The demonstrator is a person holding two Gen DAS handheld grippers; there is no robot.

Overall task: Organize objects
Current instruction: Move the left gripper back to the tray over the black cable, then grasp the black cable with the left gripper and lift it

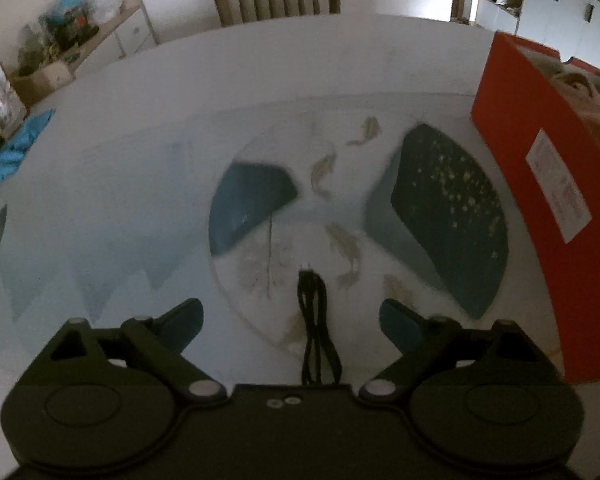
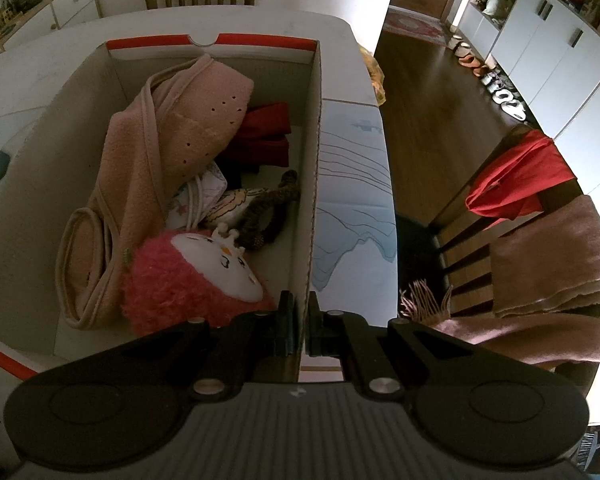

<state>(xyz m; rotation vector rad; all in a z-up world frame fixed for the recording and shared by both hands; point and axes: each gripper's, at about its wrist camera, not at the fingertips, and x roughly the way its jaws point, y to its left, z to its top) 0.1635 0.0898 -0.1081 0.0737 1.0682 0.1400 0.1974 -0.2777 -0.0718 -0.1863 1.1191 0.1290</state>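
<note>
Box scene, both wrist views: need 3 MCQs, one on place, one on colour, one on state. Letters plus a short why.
1. Where does the black cable lie?
A. on the table mat, between the left gripper's open jaws
B. inside the box
C. on the chair seat

2. What colour is the outside of the box?
A. blue
B. orange-red
C. green

3. How do the right gripper's jaws stand?
A. wide open over the plush toy
B. shut on the box's side wall
C. shut on the pink blanket

Answers:
1. A: the left wrist view shows the cable on the printed mat, midway between the spread jaws, untouched.
2. B: the box's outer wall beside the mat is orange-red with a white label.
3. B: the right wrist view shows the jaws pinched on the cardboard wall, next to the pink plush toy.
</note>
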